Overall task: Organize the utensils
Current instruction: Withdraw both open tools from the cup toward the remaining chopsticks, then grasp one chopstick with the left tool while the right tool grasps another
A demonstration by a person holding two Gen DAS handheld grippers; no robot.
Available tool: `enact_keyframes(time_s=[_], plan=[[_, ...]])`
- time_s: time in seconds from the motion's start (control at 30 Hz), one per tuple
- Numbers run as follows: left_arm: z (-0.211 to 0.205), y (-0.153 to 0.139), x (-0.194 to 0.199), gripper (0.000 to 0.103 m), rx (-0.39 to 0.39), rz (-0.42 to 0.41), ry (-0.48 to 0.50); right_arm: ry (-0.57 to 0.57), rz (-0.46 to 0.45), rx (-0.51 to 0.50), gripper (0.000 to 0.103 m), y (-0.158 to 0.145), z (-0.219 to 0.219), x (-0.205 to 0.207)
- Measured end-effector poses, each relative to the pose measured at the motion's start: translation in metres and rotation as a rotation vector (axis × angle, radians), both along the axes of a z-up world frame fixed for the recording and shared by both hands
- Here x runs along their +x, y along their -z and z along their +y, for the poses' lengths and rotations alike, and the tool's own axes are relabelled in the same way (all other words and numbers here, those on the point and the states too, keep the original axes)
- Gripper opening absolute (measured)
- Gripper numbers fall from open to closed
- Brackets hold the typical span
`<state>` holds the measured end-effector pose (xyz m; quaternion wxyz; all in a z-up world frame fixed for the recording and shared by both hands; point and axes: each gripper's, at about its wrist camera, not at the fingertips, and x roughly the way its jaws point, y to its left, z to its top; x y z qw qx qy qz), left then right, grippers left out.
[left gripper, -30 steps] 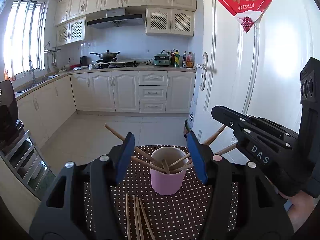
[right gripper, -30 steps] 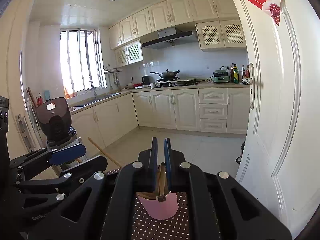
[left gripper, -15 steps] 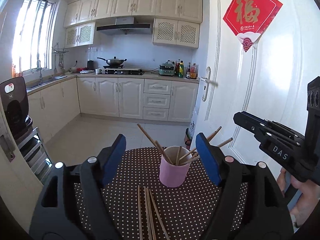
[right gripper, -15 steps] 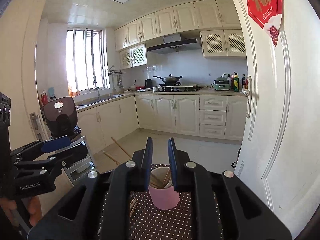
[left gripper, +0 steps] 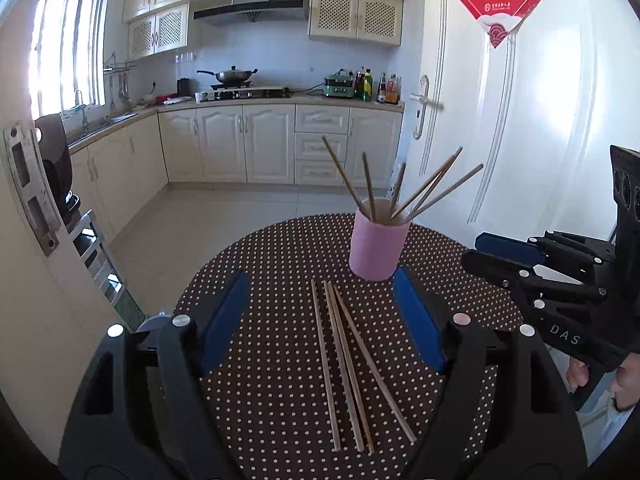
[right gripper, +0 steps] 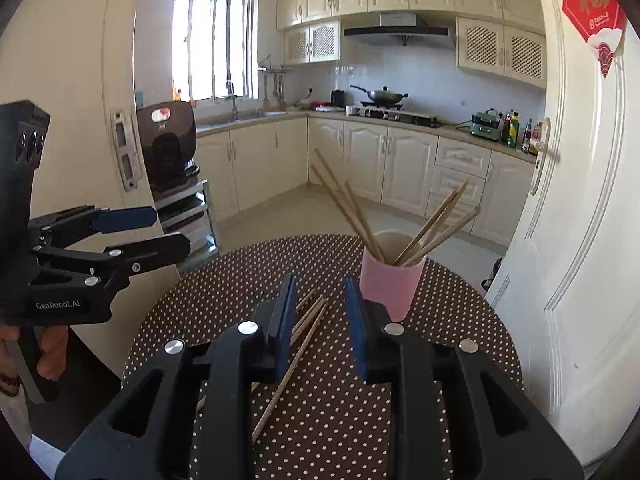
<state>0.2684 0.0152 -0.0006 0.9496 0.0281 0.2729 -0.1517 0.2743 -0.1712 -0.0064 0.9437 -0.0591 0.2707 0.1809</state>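
Dotted table (left gripper: 280,360) | chopsticks (left gripper: 348,368) loose | pink cup (left gripper: 376,248) upright

Matt wooden chopsticks (left gripper: 348,364) lie on dotted cloth (left gripper: 272,360) beside a smooth pink cup (left gripper: 376,248).

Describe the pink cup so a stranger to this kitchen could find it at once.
Start at the round table with the brown white-dotted cloth beside the white door. Near its far edge stands a plain pink cylindrical cup, upright, with several wooden chopsticks fanning out of it. The other loose wooden chopsticks lie flat on the cloth in front of it.
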Motion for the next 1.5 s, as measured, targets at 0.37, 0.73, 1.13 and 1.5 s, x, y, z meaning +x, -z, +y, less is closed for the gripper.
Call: enact_keyframes(time_s=[0.37, 0.73, 1.13, 1.5], plan=[[0.010, 0.073, 0.040, 0.074, 0.049, 0.258, -0.018, -0.007, 0.301, -0.037, 0.025, 0.084, 0.034, 0.059], [0.022, 0.107, 0.077, 0.074, 0.034, 0.349, -0.047, 0.027, 0.429, -0.057, 0.025, 0.124, 0.049, 0.116], [0.009, 0.124, 0.110, 0.074, 0.037, 0.396, -0.028, 0.008, 0.440, -0.068, 0.007, 0.136, 0.058, 0.141], [-0.024, 0.145, 0.142, 0.063, 0.093, 0.456, -0.008, 0.001, 0.468, -0.044, 0.007, 0.137, 0.033, 0.141]])
